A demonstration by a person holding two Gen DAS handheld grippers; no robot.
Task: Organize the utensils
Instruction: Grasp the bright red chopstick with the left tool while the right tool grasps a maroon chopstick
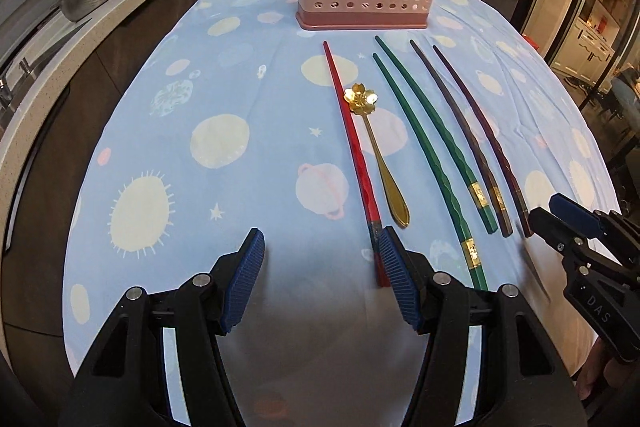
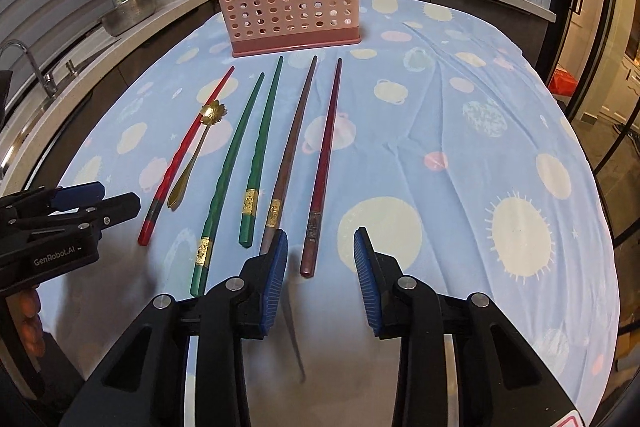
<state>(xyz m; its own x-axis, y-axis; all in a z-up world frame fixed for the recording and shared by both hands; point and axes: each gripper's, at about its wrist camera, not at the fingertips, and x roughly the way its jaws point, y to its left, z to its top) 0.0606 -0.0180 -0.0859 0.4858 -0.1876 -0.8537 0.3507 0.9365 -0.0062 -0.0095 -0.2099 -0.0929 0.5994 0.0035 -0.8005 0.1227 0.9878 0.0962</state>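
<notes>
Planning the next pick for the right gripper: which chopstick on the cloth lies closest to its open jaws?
The dark red chopstick, rightmost in the row. Its butt end lies just ahead of the right gripper; the brown, green and red ones lie further left.

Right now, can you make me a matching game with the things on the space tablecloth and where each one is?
Things:
1. gold flower spoon
2. pink holder
3. maroon chopstick
4. left tool

Places:
A. farthest right of the row
B. standing upright behind the row
C. lying right beside the red chopstick
D. open, above the near end of the red chopstick

Pairs: 1-C, 2-B, 3-A, 4-D
</notes>
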